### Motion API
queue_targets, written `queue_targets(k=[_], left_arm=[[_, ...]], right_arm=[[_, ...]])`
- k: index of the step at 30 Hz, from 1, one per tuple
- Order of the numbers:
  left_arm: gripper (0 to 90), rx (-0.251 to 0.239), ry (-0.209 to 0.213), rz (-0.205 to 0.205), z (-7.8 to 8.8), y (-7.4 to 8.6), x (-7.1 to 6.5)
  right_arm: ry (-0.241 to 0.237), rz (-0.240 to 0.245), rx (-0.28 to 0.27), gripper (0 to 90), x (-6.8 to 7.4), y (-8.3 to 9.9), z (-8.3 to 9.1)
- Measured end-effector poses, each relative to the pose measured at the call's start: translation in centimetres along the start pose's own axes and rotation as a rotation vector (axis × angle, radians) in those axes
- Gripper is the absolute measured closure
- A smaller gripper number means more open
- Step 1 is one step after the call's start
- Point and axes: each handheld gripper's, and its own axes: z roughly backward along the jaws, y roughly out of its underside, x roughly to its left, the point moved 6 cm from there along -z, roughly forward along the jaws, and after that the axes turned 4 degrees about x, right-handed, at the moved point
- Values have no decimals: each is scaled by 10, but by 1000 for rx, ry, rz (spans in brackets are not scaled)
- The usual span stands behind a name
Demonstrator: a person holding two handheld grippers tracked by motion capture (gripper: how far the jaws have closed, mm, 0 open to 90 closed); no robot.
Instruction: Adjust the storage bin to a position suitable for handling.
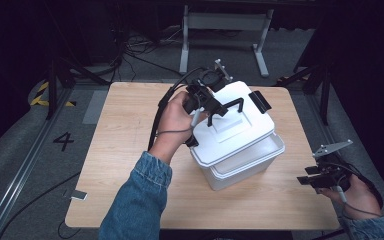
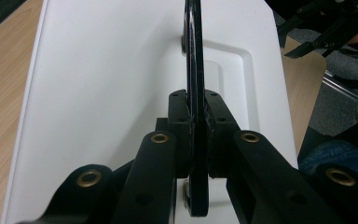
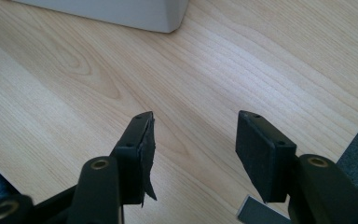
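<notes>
A white plastic box stands on the wooden table, right of centre. Its white lid sits tilted above the rim, raised on the left side. The lid carries a thin black handle and a black clip at its far edge. My left gripper is shut on that handle; in the left gripper view the handle runs edge-on between the pads of the left gripper, over the lid. My right gripper hovers open at the table's right edge, its jaws apart over bare wood, the box corner ahead.
A metal desk frame stands on the floor behind the table, with cables around it. A floor mark "4" lies to the left. A small grey object sits off the table's front left corner.
</notes>
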Motion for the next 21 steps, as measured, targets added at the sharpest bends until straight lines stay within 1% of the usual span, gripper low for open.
queue_targets(k=[5,8,11,14,16,21], left_arm=[[840,0,-22,21,13,9,7],[840,-16,-33,41,20,15,12],[840,-21,-45,57,26,19,18],[840,-17,-71,69,34,25,22],[840,-29,-87,76,40,30,25],[840,-44,-107,105,52,41,32]], right_arm=[[1,4,3,472,0,0,-1],[0,2,4,472,0,0,-2],[2,1,5,472,0,0,-2],[-1,1,9,472,0,1,-3],[-3,0,12,472,0,1,-3],[-2,-1,14,470,0,1,-4]])
